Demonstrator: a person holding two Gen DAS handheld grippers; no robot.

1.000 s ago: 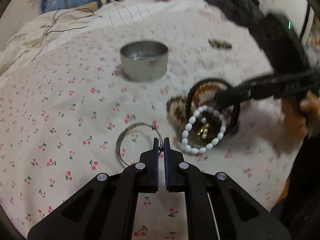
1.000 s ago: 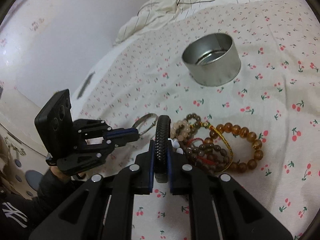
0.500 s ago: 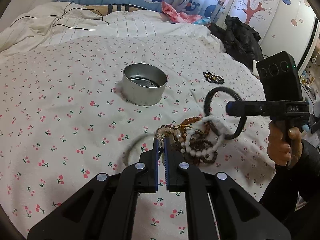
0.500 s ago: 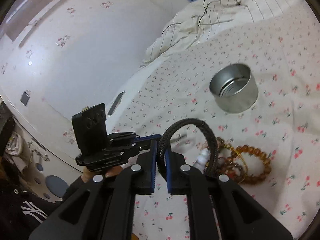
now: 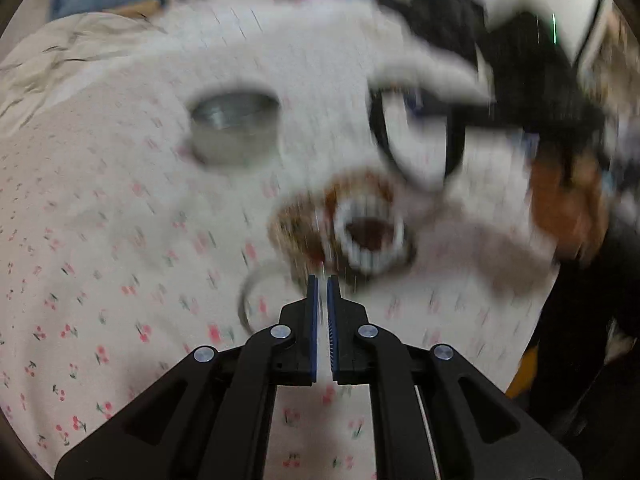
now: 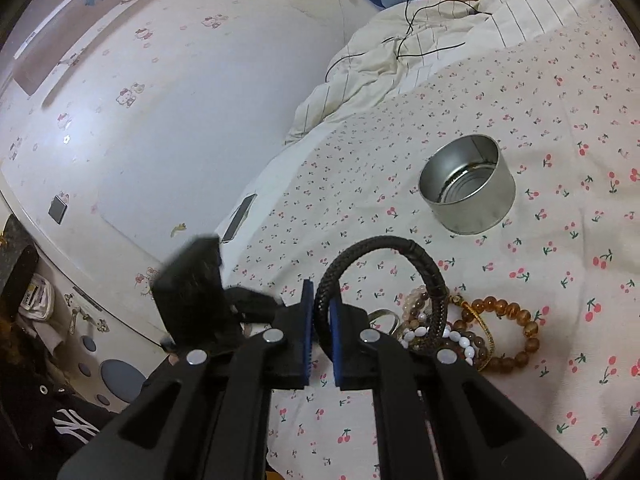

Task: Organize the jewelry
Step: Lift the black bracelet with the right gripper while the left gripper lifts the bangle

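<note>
My right gripper [image 6: 320, 308] is shut on a black braided bracelet [image 6: 384, 242], which stands up as a hoop above the bedsheet. The left wrist view is blurred but shows the same hoop [image 5: 378, 140] hanging in the air beside a hand [image 5: 560, 200]. Under the hoop lies a pile of bead bracelets [image 6: 500, 332], amber, brown and white [image 5: 368, 256]. My left gripper [image 5: 322, 280] is shut at the near edge of the pile, pinching the thin silver bangle [image 5: 248, 292]. An open, empty metal tin [image 6: 468, 200] stands further back on the bed [image 5: 234, 136].
The cherry-print sheet [image 6: 560, 264] covers the bed. A rumpled striped duvet with a black cable [image 6: 400, 52] lies at the head. A phone [image 6: 240, 218] rests near the bed's wall-side edge. Dark clothing [image 5: 440, 20] is heaped at the far side.
The right gripper has lifted the black bracelet off the bead pile and tilted upward. The left gripper's view has swung and gone blurred, and the silver bangle still hangs at its tips.
</note>
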